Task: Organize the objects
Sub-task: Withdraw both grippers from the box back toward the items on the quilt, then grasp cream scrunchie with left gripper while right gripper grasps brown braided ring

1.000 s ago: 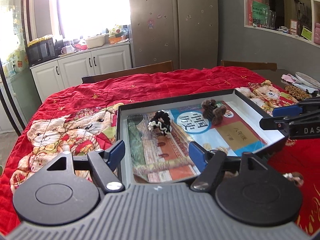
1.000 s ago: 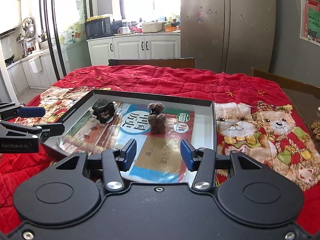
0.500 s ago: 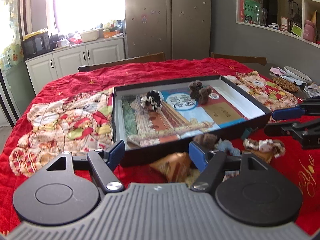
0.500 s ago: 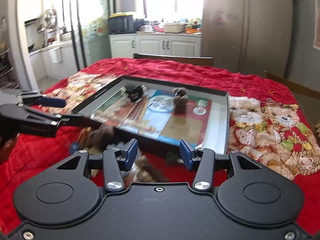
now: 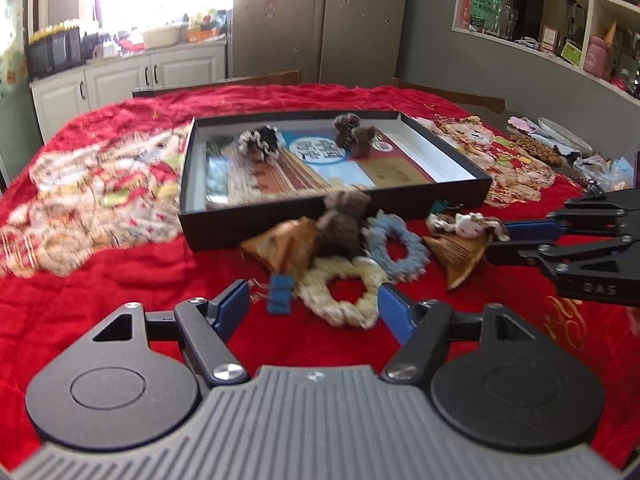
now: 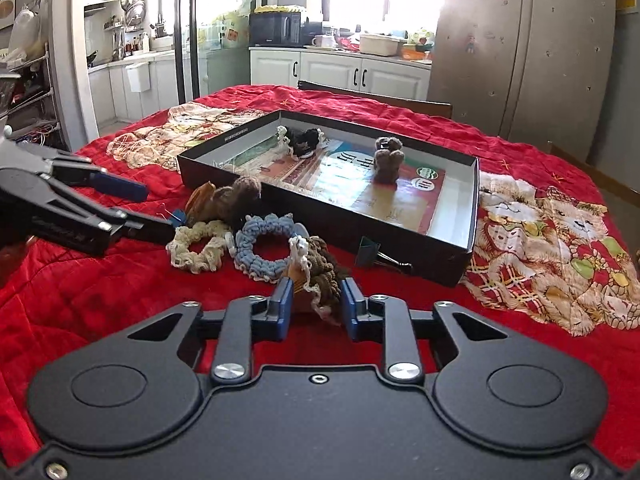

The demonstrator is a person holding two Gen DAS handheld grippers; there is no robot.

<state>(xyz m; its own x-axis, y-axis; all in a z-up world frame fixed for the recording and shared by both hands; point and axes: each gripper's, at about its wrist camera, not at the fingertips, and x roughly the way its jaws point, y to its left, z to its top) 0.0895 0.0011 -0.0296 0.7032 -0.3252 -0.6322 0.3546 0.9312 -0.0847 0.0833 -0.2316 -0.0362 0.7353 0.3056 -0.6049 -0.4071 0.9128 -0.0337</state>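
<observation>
Jaws of the right gripper [image 6: 313, 306] sit narrowed around a brown and cream scrunchie [image 6: 320, 268], its blue pads flanking the fabric; whether they press it cannot be told. Jaws of the left gripper [image 5: 310, 310] are spread wide and hold nothing, with a cream scrunchie [image 5: 340, 294] and a blue binder clip [image 5: 279, 294] lying on the cloth between them. Just beyond lie a blue scrunchie [image 6: 262, 248], a dark brown fuzzy scrunchie [image 5: 342, 220] and a tan folded packet [image 5: 280, 246], all bunched together and touching. A teal binder clip [image 6: 370, 254] rests against the near wall of a shallow black box [image 5: 256, 220]. Inside the box, on a printed booklet [image 5: 320, 168], sit a black and white scrunchie [image 5: 260, 144] and a brown scrunchie [image 5: 352, 134], apart from each other. Everything lies on a red bear-patterned blanket [image 6: 540, 220] covering the bench. Farther back stand white kitchen cabinets [image 6: 340, 72] and a steel refrigerator [image 6: 520, 52].
</observation>
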